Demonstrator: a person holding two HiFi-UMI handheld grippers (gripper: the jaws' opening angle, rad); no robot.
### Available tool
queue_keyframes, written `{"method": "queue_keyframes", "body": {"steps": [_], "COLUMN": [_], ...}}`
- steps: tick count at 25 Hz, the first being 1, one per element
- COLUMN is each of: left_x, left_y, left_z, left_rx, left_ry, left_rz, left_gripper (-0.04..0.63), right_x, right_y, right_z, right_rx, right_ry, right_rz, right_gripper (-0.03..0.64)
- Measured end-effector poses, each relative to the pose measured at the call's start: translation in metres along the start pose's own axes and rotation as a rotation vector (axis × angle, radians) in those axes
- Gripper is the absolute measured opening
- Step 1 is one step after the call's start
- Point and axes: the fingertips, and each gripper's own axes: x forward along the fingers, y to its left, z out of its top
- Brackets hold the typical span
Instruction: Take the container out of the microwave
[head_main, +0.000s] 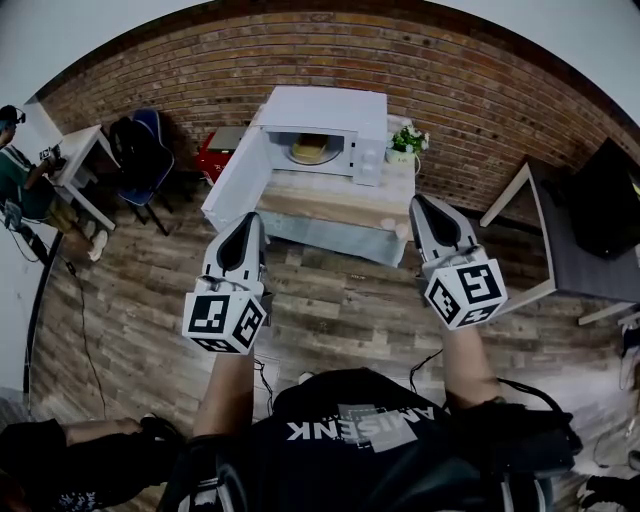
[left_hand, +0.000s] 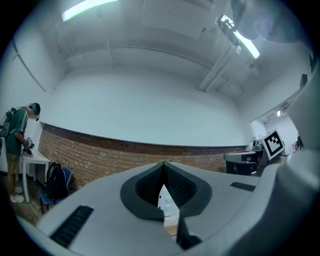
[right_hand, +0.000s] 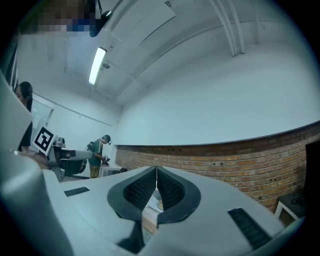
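A white microwave (head_main: 322, 132) stands on a low wooden table (head_main: 330, 204), its door (head_main: 236, 178) swung open to the left. Inside it sits a pale yellowish container (head_main: 308, 151). My left gripper (head_main: 256, 217) and right gripper (head_main: 416, 200) are held side by side in front of the table, short of the microwave, both pointing at it. Each is shut with nothing between its jaws. In the left gripper view the gripper (left_hand: 163, 164) has its tips together, and so does the gripper (right_hand: 156, 168) in the right gripper view; a sliver of the table shows below them.
A potted plant (head_main: 406, 140) stands to the right of the microwave. A red object (head_main: 214, 152) lies behind the door. At the left are a chair with a dark backpack (head_main: 141, 154), a white desk (head_main: 78, 166) and a person (head_main: 18, 172). A dark table (head_main: 588, 236) is at the right.
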Motion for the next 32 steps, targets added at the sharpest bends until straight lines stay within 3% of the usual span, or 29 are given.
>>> {"method": "queue_keyframes", "body": {"steps": [4,20,32], "left_x": [-0.006,-0.023,-0.011], "left_y": [0.015,0.052,0.076], "left_z": [0.009,-0.026,-0.046], "left_rx": [-0.001,-0.053,-0.084], "left_ry": [-0.054,0.005,0.036], "left_rz": [0.035,-0.068,-0.07], "left_gripper": [0.012,0.012,0.012], "right_x": [0.004,0.022,0.05], "right_y": [0.004,0.055,0.063], "right_z": [-0.001,-0.009,-0.014], "right_rx": [0.018,-0.022,-0.062], "right_ry": [0.003,0.04,0.048], "right_rz": [-0.014,-0.053,-0.045], "right_gripper": [0.041,0.042,0.043]}}
